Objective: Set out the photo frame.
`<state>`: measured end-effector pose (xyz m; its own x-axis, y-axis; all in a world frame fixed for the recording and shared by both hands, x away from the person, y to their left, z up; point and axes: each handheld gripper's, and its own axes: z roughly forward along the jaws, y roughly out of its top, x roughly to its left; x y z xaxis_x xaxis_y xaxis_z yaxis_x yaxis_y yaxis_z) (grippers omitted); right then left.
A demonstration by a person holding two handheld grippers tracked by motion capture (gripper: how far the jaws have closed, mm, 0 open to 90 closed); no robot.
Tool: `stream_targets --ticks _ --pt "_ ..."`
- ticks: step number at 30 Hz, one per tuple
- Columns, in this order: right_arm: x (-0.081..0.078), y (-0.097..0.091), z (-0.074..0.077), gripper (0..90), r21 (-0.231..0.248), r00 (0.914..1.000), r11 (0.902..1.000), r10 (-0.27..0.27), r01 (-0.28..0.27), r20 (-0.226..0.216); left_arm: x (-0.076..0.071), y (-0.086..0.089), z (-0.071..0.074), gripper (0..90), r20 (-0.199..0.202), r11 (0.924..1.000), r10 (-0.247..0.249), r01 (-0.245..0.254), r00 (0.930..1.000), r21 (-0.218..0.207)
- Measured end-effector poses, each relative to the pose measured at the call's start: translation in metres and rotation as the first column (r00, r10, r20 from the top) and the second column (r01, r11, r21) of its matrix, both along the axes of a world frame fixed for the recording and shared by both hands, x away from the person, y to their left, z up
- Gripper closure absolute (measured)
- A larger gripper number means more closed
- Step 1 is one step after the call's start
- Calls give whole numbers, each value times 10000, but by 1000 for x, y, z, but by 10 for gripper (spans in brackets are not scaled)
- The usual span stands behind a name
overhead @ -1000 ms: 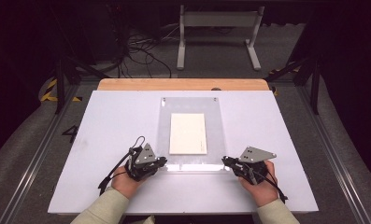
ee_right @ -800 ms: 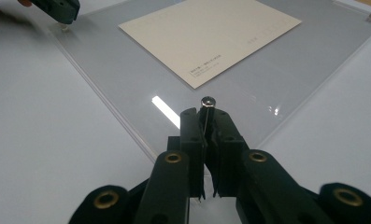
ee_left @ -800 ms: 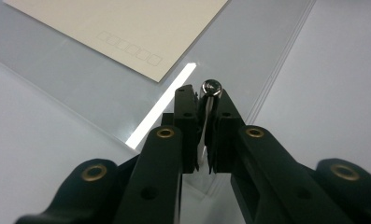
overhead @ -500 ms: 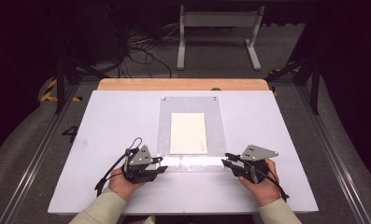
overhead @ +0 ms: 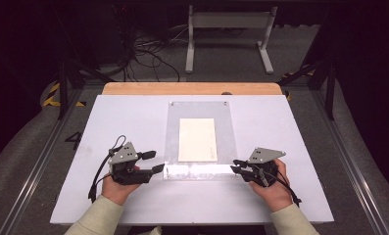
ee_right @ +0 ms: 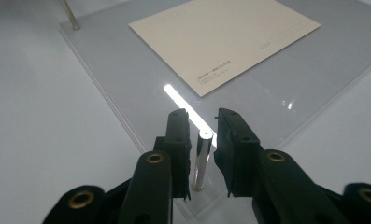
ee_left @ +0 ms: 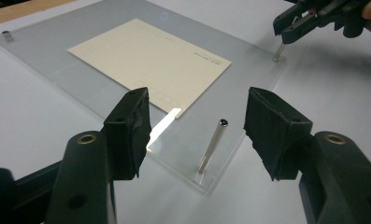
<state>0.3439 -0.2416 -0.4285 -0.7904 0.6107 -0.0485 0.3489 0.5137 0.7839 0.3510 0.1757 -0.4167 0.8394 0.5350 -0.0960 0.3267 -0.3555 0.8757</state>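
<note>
The left gripper [ee_left: 195,135] gapes wide before a metal pin [ee_left: 211,145]; the right gripper [ee_right: 201,149] brackets another pin [ee_right: 200,158], contact unclear.

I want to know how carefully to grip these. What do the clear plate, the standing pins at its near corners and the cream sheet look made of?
The clear plate looks like acrylic or glass: see-through, glossy, with a bright glare streak. The pin between the right tool's jaws looks like polished metal, silvery and mirror-like; so does the pin ahead of the left tool. The cream sheet looks like matte paper or card with faint print.
</note>
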Motion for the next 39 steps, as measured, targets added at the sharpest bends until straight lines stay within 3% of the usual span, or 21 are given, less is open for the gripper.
stream_targets --ticks 3,6,14,16,19,22,24,31,32,34,39 --pt "3 1 -2 784 -123 9999 9999 9 -11 -120 1 2 -1 404 -110 9999 98 -99 9999 -53" --pt "6 1 -3 839 -90 9988 9989 457 -458 -188 2 1 -2 404 -63 10000 91 -90 9999 6" --pt "4 -1 -6 846 -341 9939 9941 1041 -1029 358 3 1 -3 403 -72 10000 65 -65 10000 -17" --pt "2 1 -6 842 -700 9892 9895 1308 -1262 658 3 1 -3 402 -96 9999 107 -108 9999 -75" --pt "-3 4 -6 828 -1516 9752 9751 1818 -1621 1265 5 1 -3 401 -112 9998 170 -172 9998 -132" --pt "-6 4 -8 821 -1985 9612 9625 2193 -1850 1675 6 -1 -2 401 -38 9997 202 -203 9998 -151" --pt "-7 4 -8 821 -2051 9588 9606 2243 -1874 1743 6 -1 -1 401 -47 9997 195 -196 9998 -165" --pt "-20 4 -13 830 -2860 9245 9358 2821 -2062 2564 12 0 4 397 -24 9980 558 -558 9984 -294" --pt "-22 4 -14 831 -2925 9231 9344 2826 -2034 2608 14 1 5 392 27 9975 636 -635 9980 -318" --pt "-25 4 -15 834 -3067 9165 9301 2902 -2023 2754 19 1 8 368 -47 9965 716 -718 9974 -430" --pt "-35 5 -19 845 -3543 8885 9153 3151 -1916 3335 36 1 17 274 -507 9913 987 -1026 9938 -828"
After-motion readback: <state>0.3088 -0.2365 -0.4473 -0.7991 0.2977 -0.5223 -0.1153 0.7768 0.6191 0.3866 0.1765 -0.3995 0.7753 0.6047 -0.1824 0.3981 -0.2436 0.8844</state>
